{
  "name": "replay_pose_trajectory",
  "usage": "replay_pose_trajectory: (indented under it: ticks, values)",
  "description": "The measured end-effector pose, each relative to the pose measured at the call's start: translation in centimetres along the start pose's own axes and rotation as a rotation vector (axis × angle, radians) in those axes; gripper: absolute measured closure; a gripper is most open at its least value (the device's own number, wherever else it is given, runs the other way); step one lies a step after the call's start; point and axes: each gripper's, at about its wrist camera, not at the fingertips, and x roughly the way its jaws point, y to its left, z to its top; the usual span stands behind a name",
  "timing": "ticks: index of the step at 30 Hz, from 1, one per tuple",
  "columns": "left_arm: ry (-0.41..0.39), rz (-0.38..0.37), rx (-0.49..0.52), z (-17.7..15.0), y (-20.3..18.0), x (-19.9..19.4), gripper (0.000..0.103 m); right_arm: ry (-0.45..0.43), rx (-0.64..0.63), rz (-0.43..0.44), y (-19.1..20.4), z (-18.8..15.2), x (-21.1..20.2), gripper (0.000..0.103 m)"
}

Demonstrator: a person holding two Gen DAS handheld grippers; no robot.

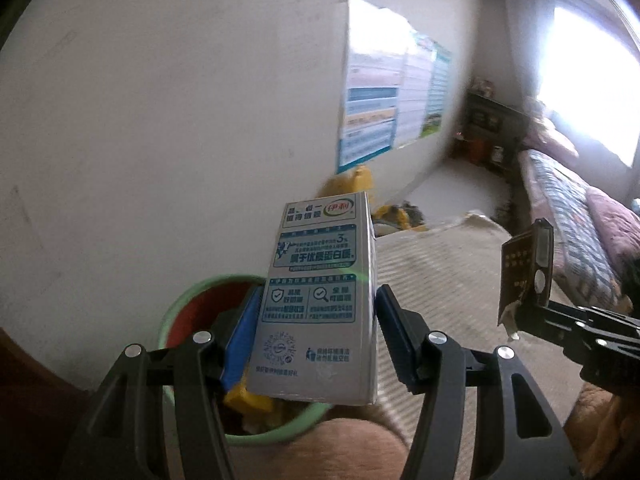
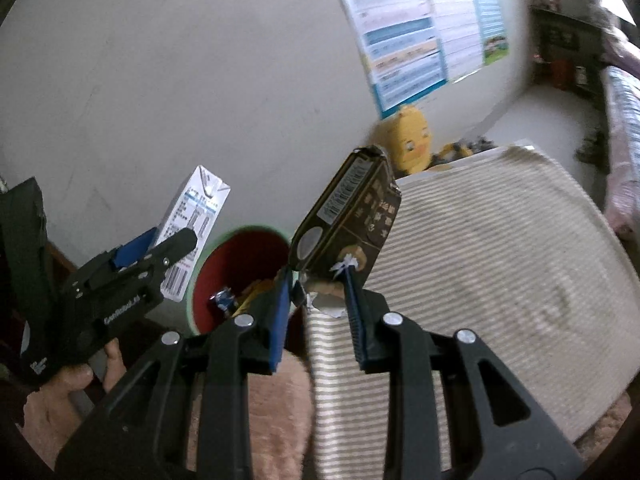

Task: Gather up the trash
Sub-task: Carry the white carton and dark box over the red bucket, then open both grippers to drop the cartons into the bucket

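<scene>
Over by the wall, the left gripper (image 1: 316, 344) has its pads clamped on the flanks of a grey milk carton (image 1: 320, 304), holding it upright and just above the bin (image 2: 208, 280) (green rim, red inside), presumably so it can be let go straight into the opening. Down in the bin some wrappers (image 2: 232, 300) already lie, one blue and some yellow, so the collecting looks partly done.

To the right, the right gripper (image 2: 320, 300) pinches the lower end of a dark brown box (image 2: 348, 216), its torn white flap sticking out near the pads. The box leans up and away, and it hangs beside the bin's rim above the striped mat (image 2: 500, 280); I would guess it waits its turn behind the carton.

The two cameras split the story. The left one shows the carton's printed face and the pads squeezing it, but the carton hides most of the bin. The right one looks past it, so you get the folded carton top, the person's hand (image 2: 60, 396) round the left gripper's handle, and the bin's contents. It also shows the yellow plush toy (image 2: 412, 144) against the wall, which the left view only half shows behind the carton.
</scene>
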Motion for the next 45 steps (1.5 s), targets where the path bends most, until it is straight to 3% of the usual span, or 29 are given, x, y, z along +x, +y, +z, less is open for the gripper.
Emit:
replay_pose_trajectory:
  ticks: [8, 13, 21, 23, 25, 27, 33, 36, 40, 45]
  values:
    - [0.066, 0.072, -0.083, -1.3, 6.0, 2.7, 0.048, 0.128, -0.133, 0.103, 5.3, 0.7, 7.3, 0.076]
    - [0.129, 0.104, -0.123, -2.3, 9.0, 6.1, 0.048, 0.184, -0.174, 0.111, 7.1, 1.2, 11.1, 0.076]
    - [0.177, 0.11, -0.096, -3.2, 9.3, 9.4, 0.048, 0.176, -0.145, 0.088, 5.8, 1.2, 11.4, 0.076]
    - [0.186, 0.114, -0.099, -3.3, 9.2, 10.0, 0.048, 0.183, -0.115, 0.051, 4.6, 0.8, 11.3, 0.07]
    - [0.193, 0.117, -0.105, -3.1, 9.2, 10.7, 0.048, 0.203, -0.076, -0.007, 2.9, 0.2, 11.6, 0.049]
    - [0.197, 0.123, -0.106, -3.5, 9.3, 10.8, 0.048, 0.271, -0.038, -0.047, 1.6, -0.7, 12.6, 0.041]
    - [0.202, 0.125, -0.117, -3.8, 9.2, 10.8, 0.048, 0.445, 0.076, -0.113, -0.8, -4.5, 17.3, 0.039]
    - [0.199, 0.123, -0.11, -3.9, 9.2, 10.6, 0.048, 0.442, 0.05, -0.141, -0.4, -5.3, 17.7, 0.041]
    - [0.198, 0.123, -0.113, -3.9, 9.4, 10.5, 0.048, 0.368, 0.086, -0.118, -0.5, -4.5, 16.2, 0.053]
    - [0.211, 0.126, -0.131, -4.1, 10.0, 10.8, 0.047, 0.252, 0.036, 0.021, 2.6, -0.8, 14.7, 0.052]
